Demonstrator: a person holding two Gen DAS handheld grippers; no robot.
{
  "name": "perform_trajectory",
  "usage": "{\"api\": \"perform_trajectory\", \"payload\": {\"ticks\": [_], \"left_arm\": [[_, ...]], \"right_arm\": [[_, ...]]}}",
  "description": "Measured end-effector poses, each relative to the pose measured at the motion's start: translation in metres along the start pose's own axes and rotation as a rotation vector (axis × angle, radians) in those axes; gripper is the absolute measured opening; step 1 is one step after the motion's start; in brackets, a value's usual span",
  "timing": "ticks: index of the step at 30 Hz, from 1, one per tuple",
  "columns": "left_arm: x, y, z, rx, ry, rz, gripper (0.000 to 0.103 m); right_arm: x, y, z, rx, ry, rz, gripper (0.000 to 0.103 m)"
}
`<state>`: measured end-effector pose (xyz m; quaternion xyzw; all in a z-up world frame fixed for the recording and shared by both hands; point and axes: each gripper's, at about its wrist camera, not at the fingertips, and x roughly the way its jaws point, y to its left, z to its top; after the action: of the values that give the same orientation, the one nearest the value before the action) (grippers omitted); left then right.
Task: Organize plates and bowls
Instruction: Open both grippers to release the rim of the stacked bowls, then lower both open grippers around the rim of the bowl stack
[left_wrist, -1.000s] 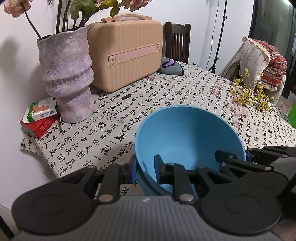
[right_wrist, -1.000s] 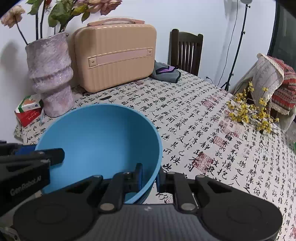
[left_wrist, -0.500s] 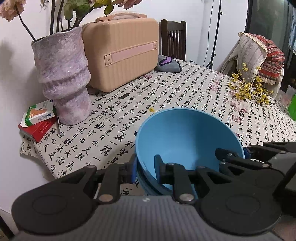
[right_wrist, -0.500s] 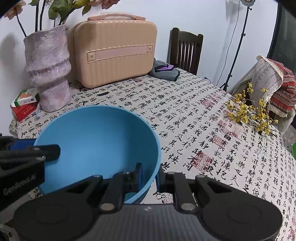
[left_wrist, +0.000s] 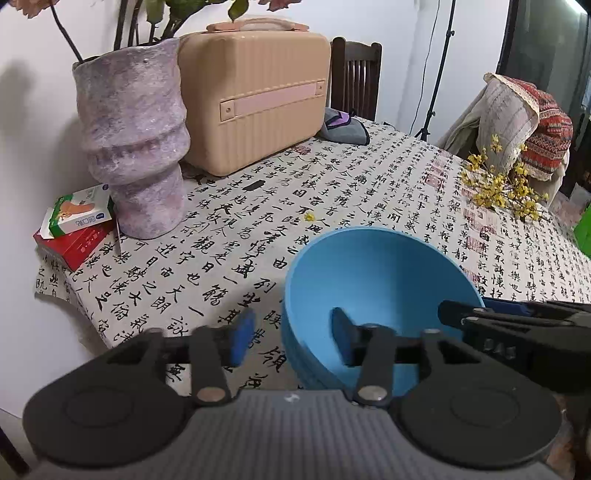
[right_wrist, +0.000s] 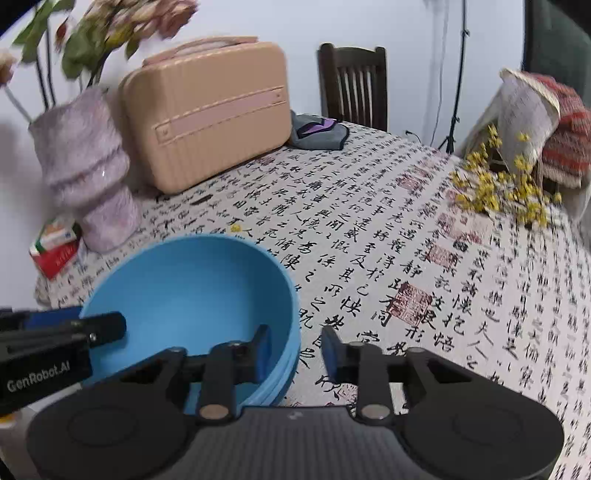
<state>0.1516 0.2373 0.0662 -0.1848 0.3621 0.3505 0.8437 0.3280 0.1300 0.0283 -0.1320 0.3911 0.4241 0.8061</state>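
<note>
A stack of blue bowls (left_wrist: 373, 280) sits on the calligraphy-print tablecloth near the table's front edge; it also shows in the right wrist view (right_wrist: 192, 291). My left gripper (left_wrist: 291, 339) is open, its fingers straddling the stack's left rim without pinching it. My right gripper (right_wrist: 295, 352) is open, its fingers straddling the right rim. Each gripper's tips show in the other's view.
A purple vase (left_wrist: 136, 147) with flowers and a tan suitcase (left_wrist: 255, 96) stand at the back left. Small boxes (left_wrist: 74, 225) lie by the vase. Yellow flowers (left_wrist: 506, 188) lie at the right. A dark chair (right_wrist: 351, 85) stands behind the table (left_wrist: 369, 184).
Both grippers were shut on the bowl's rim and have opened. The bowl stack has come down onto the table.
</note>
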Motion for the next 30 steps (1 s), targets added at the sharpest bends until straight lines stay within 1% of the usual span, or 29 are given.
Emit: {"api": "perform_trajectory", "payload": {"ticks": [1, 2, 3, 6, 7, 8, 9, 10, 12, 13, 17, 25, 30], "left_arm": [[-0.001, 0.001, 0.0, -0.002, -0.001, -0.005, 0.06], [-0.003, 0.002, 0.001, -0.004, -0.004, -0.007, 0.065], [-0.005, 0.003, 0.002, -0.004, -0.006, -0.008, 0.071], [-0.01, 0.006, 0.004, -0.008, -0.017, -0.019, 0.083], [-0.013, 0.008, 0.005, -0.01, -0.021, -0.026, 0.085], [-0.014, 0.008, 0.006, -0.012, -0.025, -0.03, 0.09], [-0.016, 0.009, 0.006, -0.012, -0.029, -0.033, 0.098], [-0.018, 0.01, 0.007, -0.012, -0.033, -0.035, 0.102], [-0.02, 0.013, 0.007, -0.006, -0.037, -0.048, 0.103], [-0.02, 0.014, 0.007, -0.002, -0.034, -0.058, 0.103], [-0.022, 0.018, 0.003, 0.006, -0.027, -0.056, 0.103], [-0.027, 0.021, 0.002, 0.038, -0.034, -0.071, 0.103], [-0.029, 0.015, 0.003, 0.071, -0.044, -0.094, 0.103]], "right_arm": [[-0.002, -0.004, 0.001, 0.024, 0.001, 0.013, 0.045], [-0.005, -0.007, 0.001, 0.042, 0.0, 0.028, 0.052], [-0.008, -0.01, 0.001, 0.058, -0.001, 0.041, 0.055], [-0.017, -0.017, 0.0, 0.094, 0.0, 0.073, 0.066], [-0.019, -0.018, -0.001, 0.102, 0.003, 0.08, 0.074], [-0.021, -0.02, -0.002, 0.11, 0.005, 0.087, 0.083], [-0.023, -0.021, -0.003, 0.117, 0.006, 0.095, 0.086], [-0.026, -0.023, -0.004, 0.123, 0.007, 0.101, 0.09], [-0.029, -0.025, -0.006, 0.134, 0.01, 0.108, 0.095], [-0.031, -0.026, -0.007, 0.141, 0.012, 0.112, 0.102], [-0.034, -0.029, -0.012, 0.166, 0.016, 0.13, 0.103], [-0.04, -0.034, -0.018, 0.204, -0.001, 0.119, 0.103], [-0.044, -0.034, -0.025, 0.221, -0.008, 0.107, 0.103]]}}
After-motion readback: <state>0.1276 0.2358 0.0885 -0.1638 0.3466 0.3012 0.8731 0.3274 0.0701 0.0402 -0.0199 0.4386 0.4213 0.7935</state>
